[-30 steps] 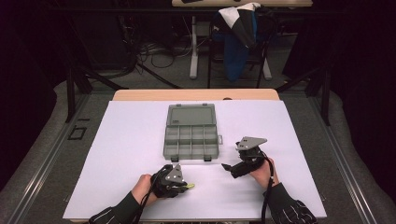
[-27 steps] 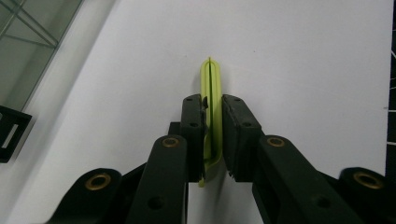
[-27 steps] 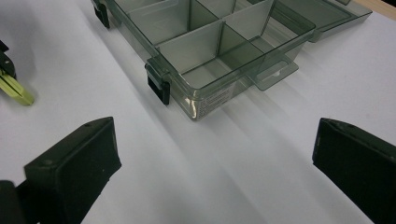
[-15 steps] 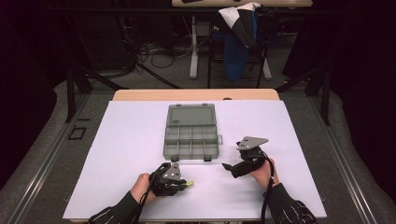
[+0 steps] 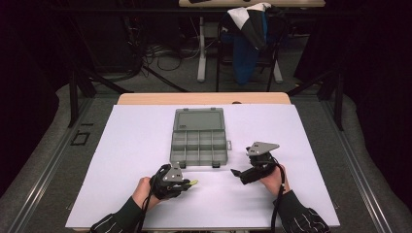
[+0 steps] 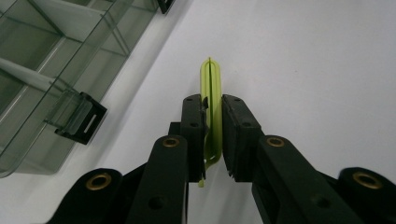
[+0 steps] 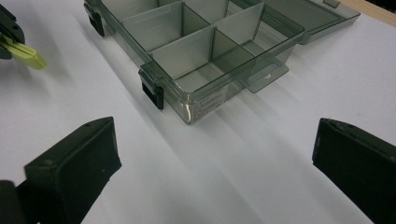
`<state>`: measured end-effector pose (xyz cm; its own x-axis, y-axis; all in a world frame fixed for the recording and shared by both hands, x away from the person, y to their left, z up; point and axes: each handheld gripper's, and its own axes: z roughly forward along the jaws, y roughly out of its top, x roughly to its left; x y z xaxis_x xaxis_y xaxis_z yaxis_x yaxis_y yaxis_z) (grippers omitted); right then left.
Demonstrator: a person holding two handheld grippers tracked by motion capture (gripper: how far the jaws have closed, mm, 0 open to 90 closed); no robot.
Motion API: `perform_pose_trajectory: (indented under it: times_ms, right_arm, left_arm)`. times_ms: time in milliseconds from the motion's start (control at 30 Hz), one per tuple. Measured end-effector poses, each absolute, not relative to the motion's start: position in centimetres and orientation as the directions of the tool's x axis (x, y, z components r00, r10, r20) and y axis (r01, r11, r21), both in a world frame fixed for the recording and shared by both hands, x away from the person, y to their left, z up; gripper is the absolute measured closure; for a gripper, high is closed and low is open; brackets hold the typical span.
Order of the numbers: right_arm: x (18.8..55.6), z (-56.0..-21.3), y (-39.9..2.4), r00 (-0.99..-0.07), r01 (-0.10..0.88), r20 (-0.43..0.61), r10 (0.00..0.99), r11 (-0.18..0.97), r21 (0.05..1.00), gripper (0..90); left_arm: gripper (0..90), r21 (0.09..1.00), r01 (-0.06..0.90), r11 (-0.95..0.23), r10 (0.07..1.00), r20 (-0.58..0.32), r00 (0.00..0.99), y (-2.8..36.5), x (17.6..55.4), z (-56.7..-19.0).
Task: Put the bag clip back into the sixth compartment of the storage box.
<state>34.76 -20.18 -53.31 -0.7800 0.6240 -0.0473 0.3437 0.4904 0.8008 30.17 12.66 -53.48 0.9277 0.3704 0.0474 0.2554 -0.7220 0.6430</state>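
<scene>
A thin yellow-green plastic clip (image 6: 211,100) is clamped edge-on between the pads of the left gripper (image 5: 187,183), at the near left of the white table (image 5: 136,145). Its long axis is laid along the jaws, and its rounded tip is pointed out beyond them, toward the right in the high view, where the clip (image 5: 193,183) is seen just past the jaw tips; the other end is tucked back between the jaws. The left gripper is held low over the table by a hand in a dark sleeve, reached in from the near edge.

The right gripper (image 5: 236,172) is held near the right side, pointed left, with its jaws spread wide and nothing between them.

A clear grey compartment box (image 5: 199,145) is set open at the centre of the table, its lid (image 5: 198,119) laid flat on the far side. Its compartments, parted by dividers, are seen empty, and two black latches (image 7: 153,95) are fixed along its near wall.
</scene>
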Motion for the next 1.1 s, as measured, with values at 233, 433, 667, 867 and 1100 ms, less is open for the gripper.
perform_pose_trajectory:
  times_ms: [233,433,667,867,1100]
  right_arm:
    - [34.7,-53.1,-20.0,-0.782,0.338,-0.058,0.621,0.499,0.798,0.0]
    - [35.0,-53.3,-19.8,-0.782,0.338,-0.054,0.621,0.495,0.801,0.0]
    - [34.8,-53.1,-19.9,-0.779,0.334,-0.055,0.625,0.487,0.807,0.0]
    - [34.8,-53.1,-19.8,-0.777,0.334,-0.053,0.627,0.482,0.810,0.0]
    - [34.9,-53.0,-19.9,-0.772,0.335,-0.054,0.633,0.478,0.812,0.0]
  left_arm:
    - [79.4,0.656,0.253,-0.712,0.393,0.073,0.917,13.3,30.4,-53.2]
    - [79.4,0.660,0.265,-0.703,0.417,0.080,0.905,13.8,30.6,-53.2]
    - [79.4,0.672,0.266,-0.691,0.434,0.092,0.896,13.9,31.0,-52.7]
    - [79.4,0.685,0.266,-0.679,0.447,0.098,0.889,14.2,31.4,-52.3]
    - [79.5,0.689,0.261,-0.676,0.453,0.110,0.885,14.1,31.8,-51.9]
